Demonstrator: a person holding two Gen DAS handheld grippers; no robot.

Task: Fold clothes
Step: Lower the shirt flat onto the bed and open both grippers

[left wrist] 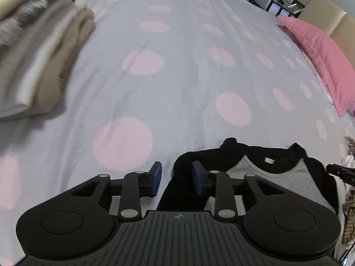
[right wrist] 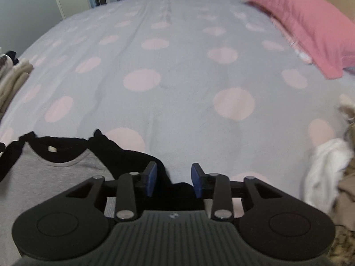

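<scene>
A grey bedspread with pale pink dots stretches ahead of both grippers. The grey T-shirt with black sleeves and neckband lies flat between them, collar away, shoulder line running from one gripper to the other. The left gripper stands released over one black sleeve, the right gripper over the other, seemingly equally near.

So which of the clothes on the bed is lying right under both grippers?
The grey shirt with black sleeves, spread flat; the folded beige stack and the crumpled white pile lie off to the sides.
</scene>
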